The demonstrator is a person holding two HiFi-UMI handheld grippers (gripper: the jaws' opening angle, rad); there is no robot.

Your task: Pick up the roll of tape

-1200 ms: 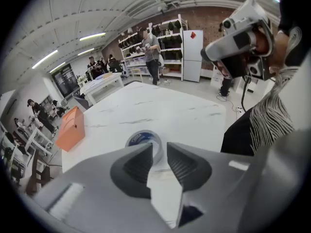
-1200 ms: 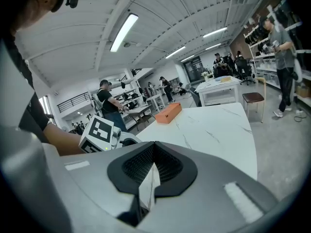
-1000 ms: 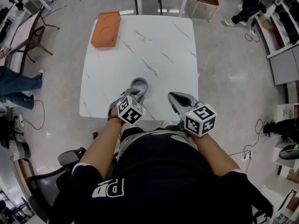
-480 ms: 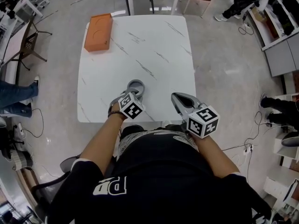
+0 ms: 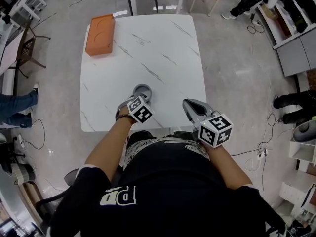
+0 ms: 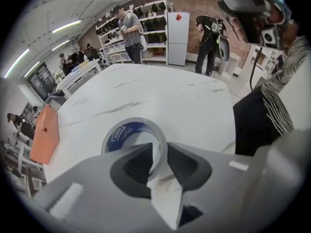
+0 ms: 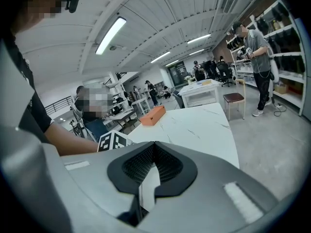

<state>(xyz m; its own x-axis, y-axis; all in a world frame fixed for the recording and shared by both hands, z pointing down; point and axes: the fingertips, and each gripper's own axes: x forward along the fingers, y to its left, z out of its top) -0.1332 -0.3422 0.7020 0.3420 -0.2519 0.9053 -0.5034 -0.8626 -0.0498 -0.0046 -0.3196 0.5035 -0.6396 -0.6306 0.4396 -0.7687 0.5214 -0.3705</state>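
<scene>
Your left gripper (image 6: pixel 158 147) clamps its fingers on the grey, blue-lined roll of tape (image 6: pixel 116 139)
Closer than a second ago; right gripper (image 7: pixel 153 152) empty, fingers together

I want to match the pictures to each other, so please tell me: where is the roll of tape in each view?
Head view: the roll of tape lies near the centre, slightly left.
Left gripper view: lower centre, its near wall between the jaws.
Right gripper view: not in it.
Shared landmark: the orange box, seen in all three views.
</scene>
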